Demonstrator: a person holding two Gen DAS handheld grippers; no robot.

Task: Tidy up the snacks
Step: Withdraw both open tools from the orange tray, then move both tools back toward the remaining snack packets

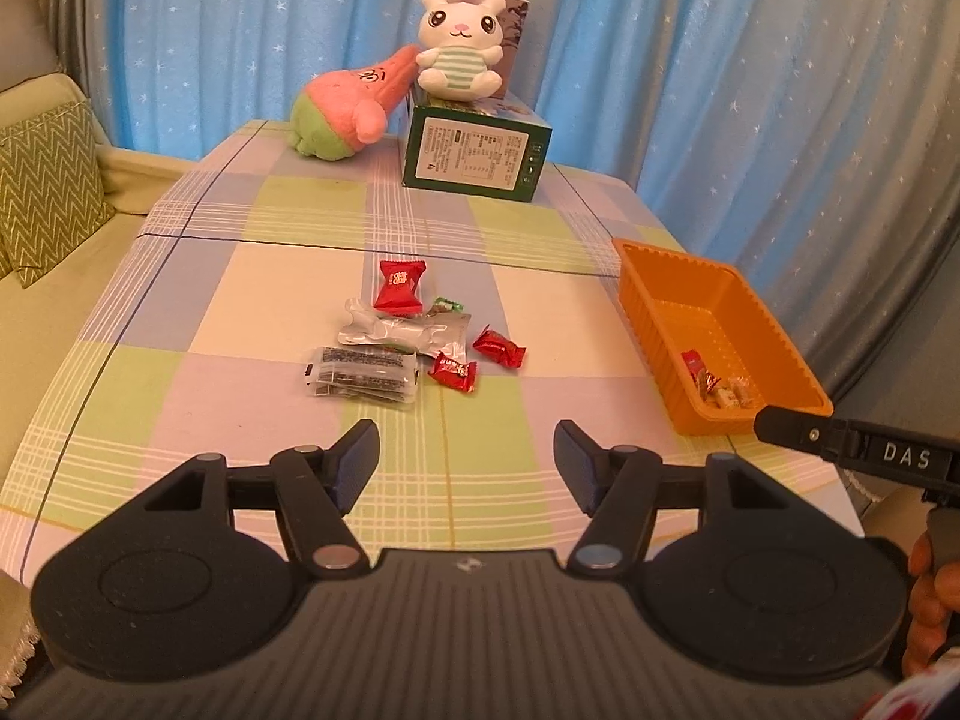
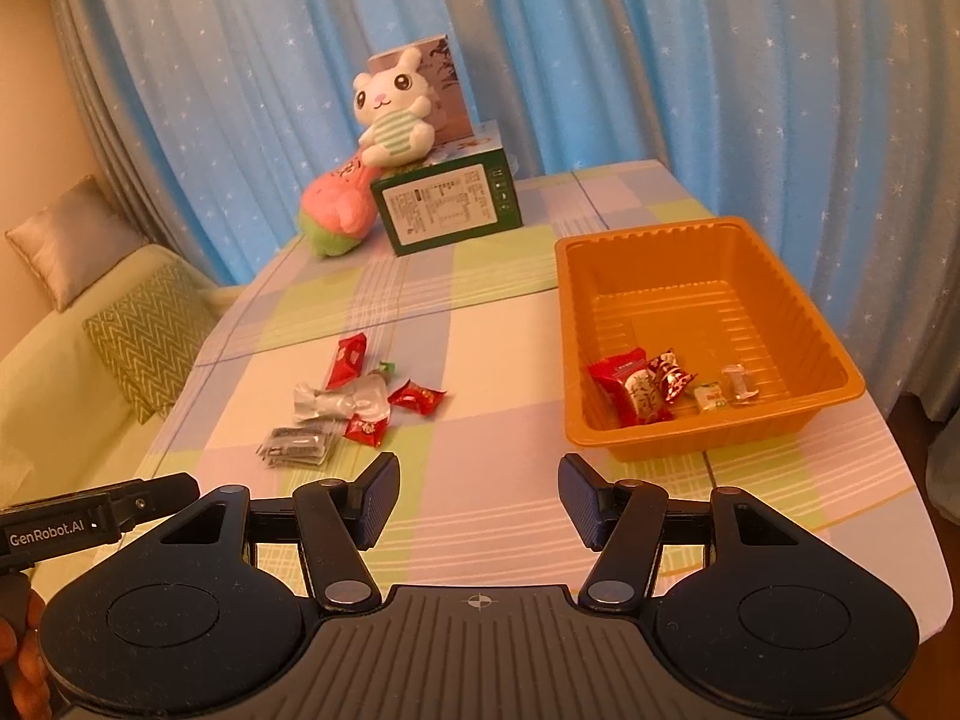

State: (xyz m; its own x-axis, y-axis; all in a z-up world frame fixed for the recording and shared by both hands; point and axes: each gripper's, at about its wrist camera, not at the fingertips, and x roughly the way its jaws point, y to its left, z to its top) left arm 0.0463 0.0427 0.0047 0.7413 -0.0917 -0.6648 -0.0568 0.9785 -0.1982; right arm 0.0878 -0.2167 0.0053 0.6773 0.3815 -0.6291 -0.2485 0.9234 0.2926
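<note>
Over a checked tablecloth, the left gripper and right gripper both hover with jaws apart and empty, a loose pile of wrapped snacks ahead, an orange tray holding a few more to the right.

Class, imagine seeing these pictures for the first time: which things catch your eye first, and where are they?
The orange tray at the table's right edge, a few wrapped snacks in its near end. A heap of loose snacks lies mid-table on the checked cloth. At the far end, a white bunny toy sits on a green box.
</note>
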